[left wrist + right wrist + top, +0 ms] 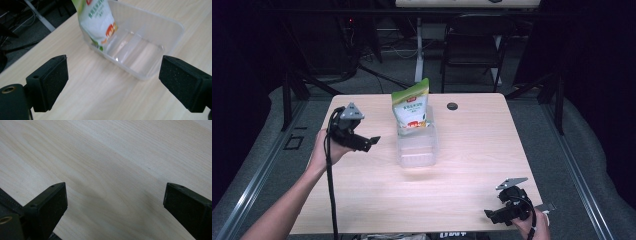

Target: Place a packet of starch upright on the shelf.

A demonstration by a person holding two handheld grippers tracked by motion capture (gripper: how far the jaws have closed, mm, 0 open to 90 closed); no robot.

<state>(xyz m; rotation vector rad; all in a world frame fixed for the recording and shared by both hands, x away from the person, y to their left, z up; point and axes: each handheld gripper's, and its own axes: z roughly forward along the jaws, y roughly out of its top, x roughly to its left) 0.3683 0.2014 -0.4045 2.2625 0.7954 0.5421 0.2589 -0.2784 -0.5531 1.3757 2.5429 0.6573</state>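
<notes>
Two things are sitting on the table (472,165): a clear tub (416,148) and a green-and-white pouch (412,107). We are seeing the tub near the middle, a little toward the far edge, its long axis running from near edge to far edge. The pouch is standing upright in the tub's far end, its sealed top pointing up and tipping slightly right. In the left gripper view its top is being cut off by the frame, and its print is too small for us to read.

We are holding the left gripper (373,141) above the table just left of the tub, jaws spread wide and gripping nothing, aimed at the tub. The right gripper (488,214) is hovering by the near right corner, jaws likewise wide apart and empty over bare wood. A small dark disc (452,106) is lying near the far edge; we cannot tell what it is.
</notes>
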